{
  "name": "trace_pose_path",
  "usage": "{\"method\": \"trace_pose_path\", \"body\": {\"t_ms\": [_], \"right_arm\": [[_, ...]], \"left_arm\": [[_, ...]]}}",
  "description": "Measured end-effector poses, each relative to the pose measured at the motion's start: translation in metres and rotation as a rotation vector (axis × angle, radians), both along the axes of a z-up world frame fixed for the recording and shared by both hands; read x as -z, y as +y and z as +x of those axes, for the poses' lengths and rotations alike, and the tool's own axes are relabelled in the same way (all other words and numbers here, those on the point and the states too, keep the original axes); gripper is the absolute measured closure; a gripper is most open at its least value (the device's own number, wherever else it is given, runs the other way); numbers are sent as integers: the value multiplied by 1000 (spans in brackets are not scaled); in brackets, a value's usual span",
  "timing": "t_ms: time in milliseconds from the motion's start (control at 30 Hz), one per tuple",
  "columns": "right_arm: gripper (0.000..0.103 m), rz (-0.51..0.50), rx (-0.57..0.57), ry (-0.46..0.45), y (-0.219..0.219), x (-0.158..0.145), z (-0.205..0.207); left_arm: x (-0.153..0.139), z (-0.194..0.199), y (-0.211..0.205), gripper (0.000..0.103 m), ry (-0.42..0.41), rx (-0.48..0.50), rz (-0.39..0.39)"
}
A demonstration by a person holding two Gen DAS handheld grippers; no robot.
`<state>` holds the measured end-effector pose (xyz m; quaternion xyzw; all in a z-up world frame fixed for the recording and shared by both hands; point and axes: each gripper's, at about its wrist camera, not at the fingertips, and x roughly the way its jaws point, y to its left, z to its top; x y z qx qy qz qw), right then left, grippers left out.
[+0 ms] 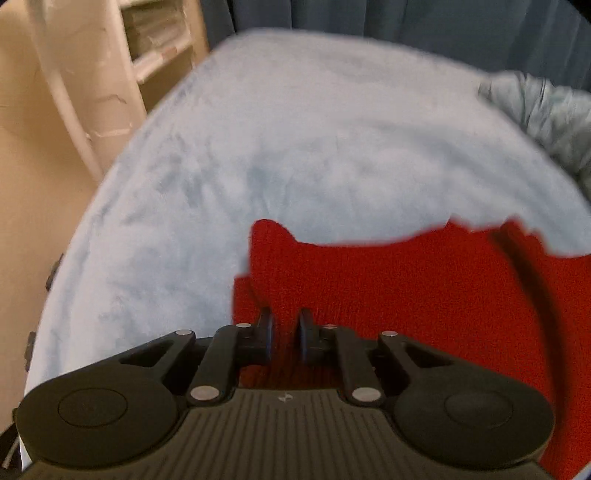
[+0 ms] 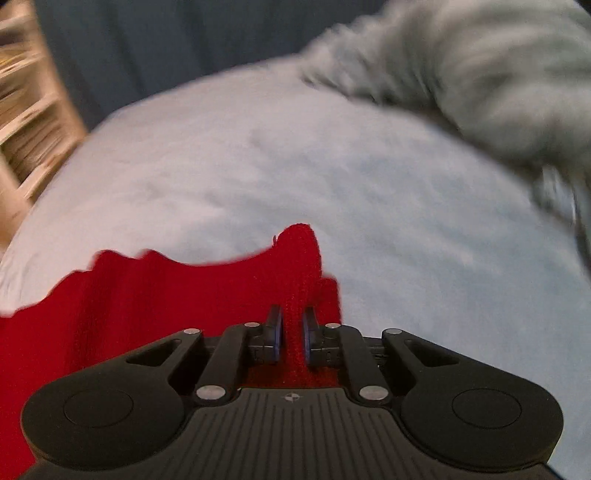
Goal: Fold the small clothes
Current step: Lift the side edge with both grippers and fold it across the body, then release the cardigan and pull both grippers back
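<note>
Two wrist views are showing one red knitted garment (image 1: 424, 288) lying on a pale blue fleece blanket (image 1: 295, 147).

From the left wrist, the left gripper (image 1: 286, 328) is sitting low over the garment's left part, its two fingers (image 1: 266, 326) standing a narrow gap apart with red cloth showing between and beneath them; whether they are actually pinching the knit I cannot tell. The garment's left edge is running just left of the fingers, with a rounded corner sticking up beyond them, and its far edge is wavering off to the right across the frame. A dark fold line is curving through the cloth on the right. Beyond the far edge the blanket is stretching bare for a long way, up to a dark blue curtain (image 1: 406, 22). A cream shelf unit (image 1: 159, 40) is standing past the blanket's left border, and a crumpled grey-green cloth (image 1: 546, 118) is lying at the far right.

From the right wrist, the right gripper (image 2: 292, 328) is clamping a raised ridge of the red garment (image 2: 147, 302), the fold rising between the pads (image 2: 276, 332) and peaking just ahead of them. The garment's right edge is falling just right of the fingers; its far edge is sloping down to the left. Open blanket (image 2: 258, 155) is lying ahead and to the right, with the blurred grey-green cloth (image 2: 480, 74) heaped at the far right corner
</note>
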<state>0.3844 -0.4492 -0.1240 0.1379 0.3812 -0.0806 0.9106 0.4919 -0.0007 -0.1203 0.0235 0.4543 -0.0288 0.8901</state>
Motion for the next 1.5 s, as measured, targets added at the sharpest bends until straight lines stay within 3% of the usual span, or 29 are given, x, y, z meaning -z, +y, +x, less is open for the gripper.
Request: {"method": "trace_pose_path", "body": {"t_ms": [100,200,267,367,433,533,567,600,633,667,733,833,1000,1100,1133,1200,1267,1333,1400,1500], "right_arm": [[93,28,-26,-103,-6,-42,-18],[93,120,59,-184,-35,-61,-30],[93,174,140,-122,-53,-42,-21],[93,226,224,89,-60,13,-3],[91,217,265,149,-55,36,-1],[89,248,287,102,-58,39,-5],[86,274,295,105,-64,40,-5],[72,296,305,105,-70,41,-8],[60,319,323,112,-77,41,-11],[59,338,339,116,-77,42,-18],[60,303,356,91,-78,35,-27],[59,117,312,47,-61,17,-52],[54,162,197,-24,-30,9,-115],[53,79,173,94,-8,34,-133],[47,65,183,124,-6,42,-138],[47,81,216,119,-9,43,-154],[47,148,257,105,-16,32,-174],[48,186,304,109,-20,16,-198],[48,172,320,92,-12,-5,-225],[44,148,265,12,20,-47,-272]], "left_arm": [[-34,-15,25,89,-62,-19,-105],[-39,-18,52,89,-92,-51,-116],[-18,-4,63,89,-18,-110,-131],[24,12,63,88,96,-154,-148],[39,12,55,82,74,-166,-100],[41,11,54,64,32,-176,-62],[40,11,56,46,24,-173,-39],[39,11,58,27,18,-175,-18],[38,10,63,20,12,-185,-2],[37,10,69,14,4,-196,6],[36,5,78,13,7,-202,-17],[29,-17,79,12,-14,-199,-21],[25,-69,58,0,-39,-102,-22],[42,-90,51,0,-17,-104,68],[44,-96,53,0,-10,-116,74],[38,-109,62,0,27,-137,73],[29,-131,73,0,26,-146,64],[16,-162,77,0,19,-145,109],[-1,-197,76,0,-11,-123,143],[-32,-249,64,0,-40,-103,134]]}}
